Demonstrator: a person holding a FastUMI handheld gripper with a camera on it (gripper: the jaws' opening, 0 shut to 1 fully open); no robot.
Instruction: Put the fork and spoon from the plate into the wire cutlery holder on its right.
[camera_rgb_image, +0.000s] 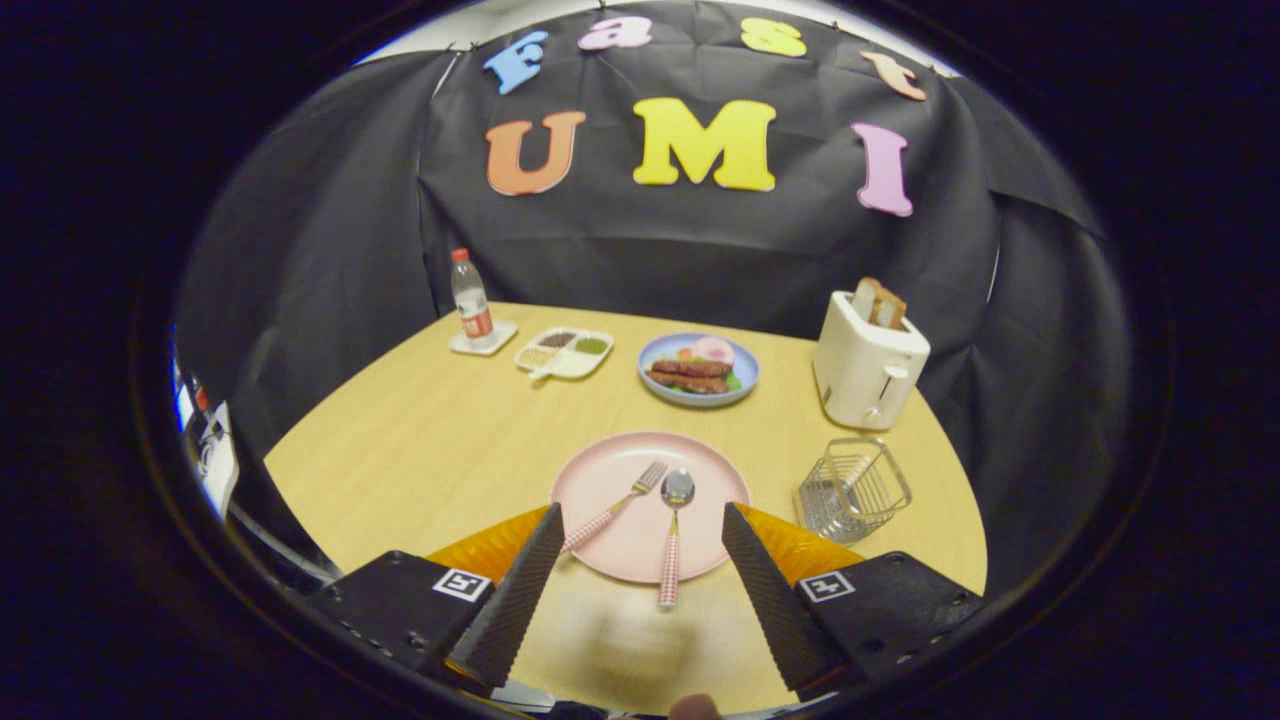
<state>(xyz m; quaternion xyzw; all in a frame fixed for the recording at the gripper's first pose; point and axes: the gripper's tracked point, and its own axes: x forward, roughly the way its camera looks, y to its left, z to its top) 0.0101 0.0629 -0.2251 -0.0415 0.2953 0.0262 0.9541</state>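
Gripper view looks down over the worktop (420, 450) with the gripper (640, 520) raised above the near edge, its jaws spread wide and holding nothing. Between and just ahead of them lies the pink plate (610, 480), with the fork (622, 502) and the spoon (674, 530) side by side on it, the fork angled so its handle reaches toward the left finger, the spoon nearly straight with its handle running off the plate's near rim. The wire cutlery holder (852, 488) stands just right of the plate, apart from it, and appears to lean or lie tilted, its mouth facing up and toward the toaster (868, 370). Both utensils are thin and lie flat on a smooth, dished surface, so the likely failure is a pinch that skids off the handle or pushes the plate instead of lifting anything. The two pieces sit close together near their heads, so a wide closing could catch both, or knock the spoon while taking the fork. The overhanging spoon handle looks the easier hold. At the holder, the open wire sides and its tilt could let a utensil snag, slip through, or tip the light basket over toward the worktop's right edge.
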